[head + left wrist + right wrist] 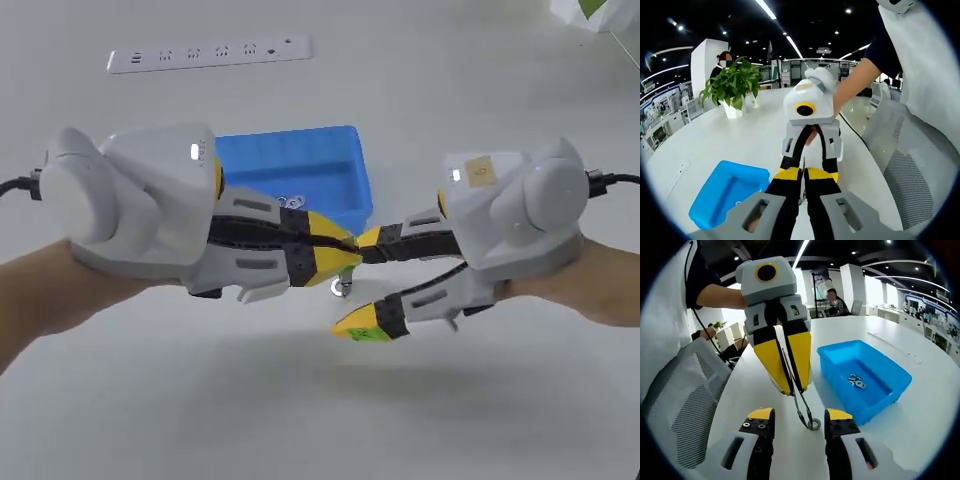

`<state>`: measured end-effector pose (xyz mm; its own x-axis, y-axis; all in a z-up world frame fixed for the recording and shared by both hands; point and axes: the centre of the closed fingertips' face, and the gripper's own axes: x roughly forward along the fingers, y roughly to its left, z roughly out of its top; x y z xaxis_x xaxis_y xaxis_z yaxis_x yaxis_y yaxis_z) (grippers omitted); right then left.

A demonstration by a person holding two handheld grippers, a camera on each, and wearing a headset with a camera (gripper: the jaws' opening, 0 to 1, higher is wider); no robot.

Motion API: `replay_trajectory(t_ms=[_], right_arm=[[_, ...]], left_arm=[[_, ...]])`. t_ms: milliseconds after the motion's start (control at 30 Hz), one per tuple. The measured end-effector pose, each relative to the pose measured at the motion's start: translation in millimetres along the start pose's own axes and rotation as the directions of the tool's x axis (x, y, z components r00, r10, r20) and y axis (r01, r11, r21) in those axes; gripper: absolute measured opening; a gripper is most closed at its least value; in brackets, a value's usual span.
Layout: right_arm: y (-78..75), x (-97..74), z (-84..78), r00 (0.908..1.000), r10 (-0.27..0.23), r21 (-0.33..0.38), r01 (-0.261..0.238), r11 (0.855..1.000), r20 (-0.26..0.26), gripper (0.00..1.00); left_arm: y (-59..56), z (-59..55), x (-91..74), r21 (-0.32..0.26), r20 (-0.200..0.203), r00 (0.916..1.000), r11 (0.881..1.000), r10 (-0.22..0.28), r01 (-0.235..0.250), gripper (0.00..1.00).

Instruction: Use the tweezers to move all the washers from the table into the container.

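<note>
The left gripper (pixel 790 386) pinches slim metal tweezers (pixel 801 407), whose tips meet a small steel washer (pixel 814 424) just beside the blue plastic container (pixel 875 407); lifted or lying, I cannot tell. The right gripper (pixel 800 415) stands spread.

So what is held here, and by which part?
Left claw grips the tweezers by their upper end; their tips reach a washer. Right claw holds nothing.

On my feed, my left gripper (pixel 804 189) has its black jaws drawn close on thin metal tweezers (pixel 803 167). Facing me, the white right gripper (pixel 805 175), held by a person's hand (pixel 840 102), spreads yellow-tipped jaws. A blue plastic rectangular container (pixel 725 192) sits lower left on the white table (pixel 740 140), with a green potted plant (pixel 732 85) beyond it.
</note>
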<state>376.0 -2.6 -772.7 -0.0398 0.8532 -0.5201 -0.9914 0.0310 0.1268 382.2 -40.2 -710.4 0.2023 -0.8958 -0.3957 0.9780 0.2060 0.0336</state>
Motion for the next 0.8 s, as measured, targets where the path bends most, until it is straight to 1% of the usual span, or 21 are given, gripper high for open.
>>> replay_trajectory(t_ms=[67, 100, 167, 200, 267, 333, 400, 533, 567, 633, 667, 767, 800], right_arm=[[-3.1, 1.9, -0.8, 1.0, 0.004, 0.016, -0.004, 1.0, -0.007, 0.31], [-3.6, 2.6, -0.6, 1.0, 0.007, 0.02, -0.007, 1.0, -0.003, 0.29], [-7.3, 4.0, -2.3, 0.9998, -0.007, 0.007, 0.007, 1.0, -0.017, 0.27], [-7.5, 4.1, -2.8, 0.9997, -0.005, 0.0, 0.005, 1.0, -0.022, 0.25], [-8.7, 4.2, -1.2, 0.9999, -0.008, -0.004, 0.008, 1.0, -0.014, 0.2], [-6.3, 4.7, -1.1, 0.9998, 0.004, -0.011, -0.004, 1.0, -0.017, 0.18], [-2.7, 5.5, -1.2, 0.9997, 0.015, -0.025, -0.016, 1.0, -0.022, 0.14], [-2.4, 5.9, -2.3, 0.9993, 0.006, -0.059, -0.008, 0.998, -0.037, 0.12], [-2.0, 5.9, -2.3, 0.9992, -0.001, -0.08, -0.002, 0.997, -0.04, 0.11], [-2.3, 5.7, -2.8, 0.9989, -0.012, -0.121, 0.006, 0.993, -0.046, 0.11], [-1.8, 5.7, -2.7, 0.9987, -0.021, -0.142, 0.014, 0.99, -0.047, 0.1], [-2.0, 5.1, -3.2, 0.9984, -0.041, -0.147, 0.035, 0.989, -0.04, 0.1], [-4.8, 4.6, -3.3, 0.9982, -0.051, -0.141, 0.046, 0.989, -0.032, 0.1]], left_arm=[[0.3, -0.4, -0.3, 0.002, -0.004, 1.0, 1.0, 0.001, -0.001, 0.06], [0.0, -0.8, -0.4, 0.004, -0.006, 1.0, 1.0, 0.0, 0.0, 0.06], [-0.4, -1.6, -0.8, 0.012, -0.015, 0.9999, 1.0, 0.001, 0.0, 0.06], [-0.6, -2.0, -1.1, 0.014, -0.018, 0.9998, 1.0, 0.001, 0.0, 0.06], [-0.8, -2.5, -1.3, 0.015, -0.021, 0.9998, 1.0, 0.002, -0.001, 0.06], [-0.4, -2.9, -1.5, 0.017, -0.023, 0.9997, 1.0, 0.005, -0.005, 0.06], [0.4, -3.2, -1.5, 0.015, -0.023, 0.9997, 1.0, 0.008, -0.008, 0.06], [-0.3, -3.3, -0.8, 0.015, -0.025, 0.9997, 1.0, 0.008, -0.008, 0.06], [0.0, -3.3, -0.6, 0.011, -0.025, 0.9996, 1.0, 0.01, -0.01, 0.06], [-0.5, -3.1, -0.6, -0.019, -0.027, 0.9996, 1.0, 0.007, -0.007, 0.06], [-0.9, -3.0, -0.5, -0.02, -0.026, 0.9996, 1.0, 0.006, -0.007, 0.06], [-0.8, -2.9, -0.3, -0.031, -0.026, 0.9995, 0.999, 0.016, -0.017, 0.07], [-0.5, -3.0, -0.2, -0.029, -0.028, 0.9994, 0.999, 0.02, -0.021, 0.07]])
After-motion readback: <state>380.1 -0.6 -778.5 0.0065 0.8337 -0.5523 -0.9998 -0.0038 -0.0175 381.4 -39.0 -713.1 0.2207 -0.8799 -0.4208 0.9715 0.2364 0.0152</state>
